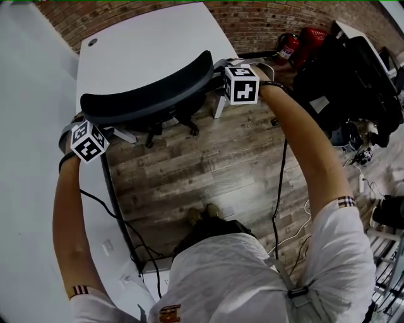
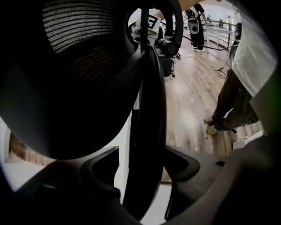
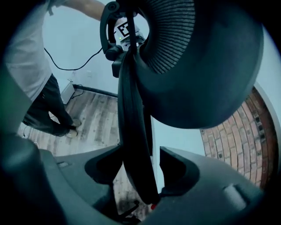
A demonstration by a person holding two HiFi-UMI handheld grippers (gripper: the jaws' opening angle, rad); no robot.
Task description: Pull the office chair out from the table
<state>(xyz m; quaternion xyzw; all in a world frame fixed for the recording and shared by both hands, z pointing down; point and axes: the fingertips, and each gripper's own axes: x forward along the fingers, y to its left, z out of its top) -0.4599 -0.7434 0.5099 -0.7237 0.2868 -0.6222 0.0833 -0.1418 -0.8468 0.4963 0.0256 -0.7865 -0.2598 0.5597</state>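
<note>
Your left gripper (image 2: 140, 151) has its fingers (image 2: 99, 165) spread wide. The dark rim of the black office chair (image 1: 148, 94), the one with the curved mesh backrest, stands between them. A strip of light shows between the rim and one finger, so you are not clamped on it. Your right gripper (image 3: 139, 154) stands the same way at the other end of the backrest. Its fingers (image 3: 180, 169) are wide apart, the rim runs up between them, and a gap shows on one side.

From your head view, the chair is tucked against the near edge of the white rectangular table (image 1: 151, 44). Its backrest lies along that edge and its castor legs (image 1: 170, 123) rest on the grey-brown wood plank floor (image 1: 208, 170) just beside it. One black-and-white marker cube (image 1: 88, 140) sits at the left end of the backrest and the other cube (image 1: 241, 84) at the right end.

Behind the chair, your own shoes (image 1: 202, 214) stand on the planks. A black cable (image 1: 278, 183) hangs from your right arm down across the floor. Beyond the table runs a red brick wall (image 1: 252, 19), with a red fire extinguisher (image 1: 287, 45) near it on the right. A heap of dark bags and gear (image 1: 353, 76) sits further right, well apart from the chair.
</note>
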